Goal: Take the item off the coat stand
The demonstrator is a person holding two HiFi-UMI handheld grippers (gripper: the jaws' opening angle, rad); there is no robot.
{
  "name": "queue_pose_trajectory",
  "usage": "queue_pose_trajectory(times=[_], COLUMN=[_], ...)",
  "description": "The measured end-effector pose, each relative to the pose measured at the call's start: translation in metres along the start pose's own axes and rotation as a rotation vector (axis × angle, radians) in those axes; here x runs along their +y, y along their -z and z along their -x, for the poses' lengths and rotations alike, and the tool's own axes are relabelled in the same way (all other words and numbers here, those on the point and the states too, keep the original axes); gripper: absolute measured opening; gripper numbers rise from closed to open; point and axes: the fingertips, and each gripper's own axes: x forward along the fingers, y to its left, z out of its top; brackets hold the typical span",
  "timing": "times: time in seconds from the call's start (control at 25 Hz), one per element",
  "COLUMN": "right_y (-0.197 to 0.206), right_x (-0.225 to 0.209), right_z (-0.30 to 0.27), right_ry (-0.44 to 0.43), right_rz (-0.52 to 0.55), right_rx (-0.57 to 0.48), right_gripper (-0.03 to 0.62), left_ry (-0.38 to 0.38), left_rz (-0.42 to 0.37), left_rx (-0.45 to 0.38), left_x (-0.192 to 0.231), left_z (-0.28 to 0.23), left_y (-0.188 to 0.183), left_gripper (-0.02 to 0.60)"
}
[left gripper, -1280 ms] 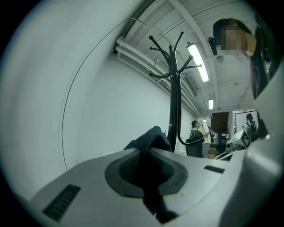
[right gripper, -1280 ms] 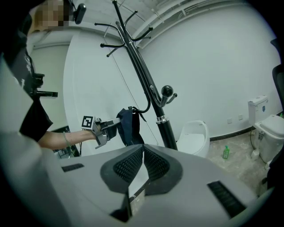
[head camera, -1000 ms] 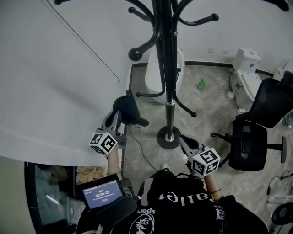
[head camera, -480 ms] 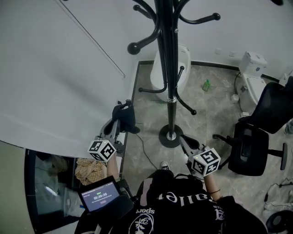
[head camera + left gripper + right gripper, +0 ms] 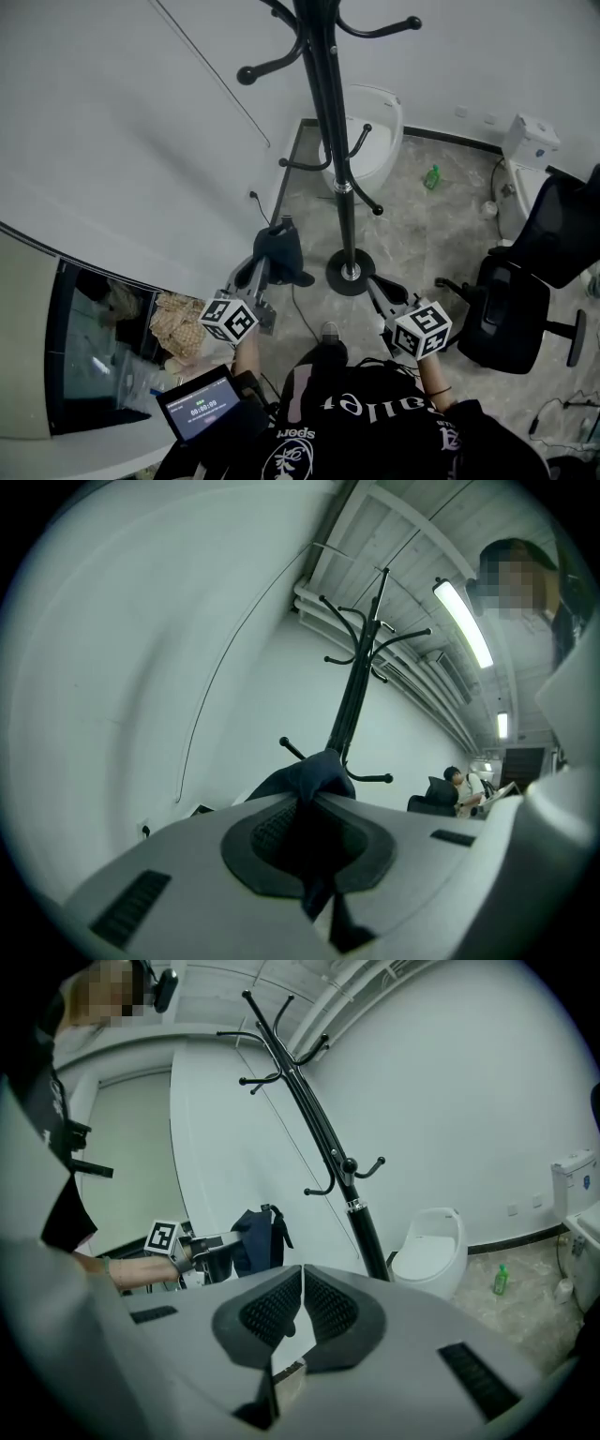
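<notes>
Left tongs, head view: clamped on the dark floppy fabric item, already off the black metal coat stand. Left gripper view: item pinched tight. Right gripper view: right tongs closed, empty. Looks basically done.

The coat stand is showing glossy black all over. Just beside its base, the item is looking dark navy. The grey left gripper and right gripper are each wearing a cube of black-and-white square markers, with black ribbed pads on the jaws. Around the stand's base the floor is showing grey marbling. Behind the stand, a white toilet and a green bottle are standing out.
</notes>
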Motion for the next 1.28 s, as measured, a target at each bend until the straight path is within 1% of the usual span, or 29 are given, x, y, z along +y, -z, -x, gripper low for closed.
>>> queue_pose_trajectory(times=[0.24, 0.4, 0.6, 0.8, 0.92, 1.08, 1.28], right_y=[0.014, 0.027, 0.047, 0.063, 0.065, 0.070, 0.081], right_x=[0.006, 0.007, 0.011, 0.012, 0.021, 0.031, 0.048], right_z=[0.049, 0.083, 0.125, 0.156, 0.163, 0.168, 0.175], right_ry=[-0.048, -0.076, -0.113, -0.139, -0.155, -0.173, -0.192], right_rz=[0.011, 0.022, 0.037, 0.021, 0.010, -0.003, -0.009], right_rx=[0.015, 0.027, 0.060, 0.078, 0.068, 0.062, 0.073], right_gripper=[0.018, 0.018, 0.018, 0.018, 0.018, 0.018, 0.018], left_ry=[-0.016, -0.018, -0.026, -0.030, -0.024, -0.015, -0.008], left_rz=[0.030, 0.056, 0.106, 0.146, 0.148, 0.133, 0.114], left_rx=[0.000, -0.023, -0.050, -0.028, -0.003, 0.024, 0.031], left_x=[-0.062, -0.109, -0.162, -0.208, -0.228, -0.246, -0.263], left_z=[0.024, 0.041, 0.063, 0.086, 0.101, 0.112, 0.129], left_y=[0.032, 0.051, 0.079, 0.109, 0.119, 0.124, 0.124], left_gripper=[0.014, 0.014, 0.014, 0.014, 0.014, 0.014, 0.014])
